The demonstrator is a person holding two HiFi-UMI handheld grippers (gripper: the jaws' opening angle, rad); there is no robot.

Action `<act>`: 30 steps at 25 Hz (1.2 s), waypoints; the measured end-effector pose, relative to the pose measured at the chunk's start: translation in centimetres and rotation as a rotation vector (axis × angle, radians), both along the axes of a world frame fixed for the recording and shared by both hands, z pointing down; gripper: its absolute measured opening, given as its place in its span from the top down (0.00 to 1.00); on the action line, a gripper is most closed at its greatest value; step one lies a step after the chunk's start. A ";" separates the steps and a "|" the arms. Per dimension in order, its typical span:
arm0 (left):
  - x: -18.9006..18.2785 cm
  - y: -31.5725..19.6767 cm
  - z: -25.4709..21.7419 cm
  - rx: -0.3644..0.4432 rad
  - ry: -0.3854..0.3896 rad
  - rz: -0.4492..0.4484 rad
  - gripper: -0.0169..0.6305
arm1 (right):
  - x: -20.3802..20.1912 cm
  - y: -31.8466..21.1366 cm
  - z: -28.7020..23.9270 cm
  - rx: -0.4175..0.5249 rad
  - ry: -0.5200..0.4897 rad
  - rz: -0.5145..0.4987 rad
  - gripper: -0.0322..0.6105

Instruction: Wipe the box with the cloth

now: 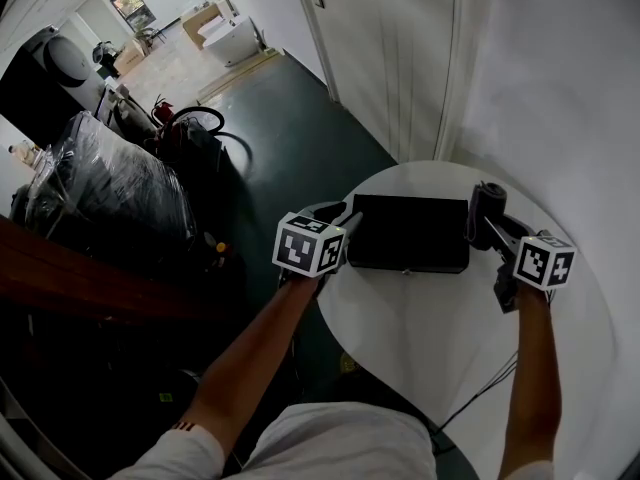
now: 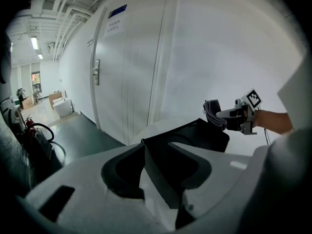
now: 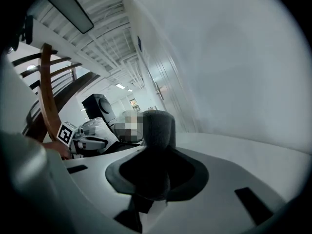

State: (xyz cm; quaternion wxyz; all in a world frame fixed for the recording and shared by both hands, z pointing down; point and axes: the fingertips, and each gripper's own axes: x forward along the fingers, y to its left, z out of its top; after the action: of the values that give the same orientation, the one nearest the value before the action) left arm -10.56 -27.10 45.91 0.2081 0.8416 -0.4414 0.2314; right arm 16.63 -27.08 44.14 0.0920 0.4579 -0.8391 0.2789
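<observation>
Two tools at work: your left hand-held gripper (image 1: 342,218) stands released, box (image 1: 408,233) corner between its jaws; your right hand-held gripper (image 1: 479,228) grasps the rolled cloth (image 1: 489,200).

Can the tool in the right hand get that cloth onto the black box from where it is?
Probably yes. The right tool, shut on the rolled cloth, sits just beside the right end of the black box, and nothing shows between them to block the way.
</observation>
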 end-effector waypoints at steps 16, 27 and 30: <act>0.7 0.2 2.7 -0.147 0.022 -0.006 0.74 | 0.9 -1.3 4.8 -0.242 -0.195 0.012 0.80; 1.1 0.1 2.9 -0.159 0.047 -0.008 0.77 | 0.4 -1.4 6.2 -0.331 -0.132 -0.018 0.80; 1.1 0.0 2.9 -0.161 0.050 -0.012 0.77 | 0.3 -1.3 6.4 -0.345 -0.123 -0.019 0.80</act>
State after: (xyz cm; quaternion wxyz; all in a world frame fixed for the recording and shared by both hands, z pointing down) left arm -9.51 -27.14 48.85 0.2874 0.8249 -0.4213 0.2438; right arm 16.95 -28.34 50.53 0.1206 0.4093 -0.7871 0.4453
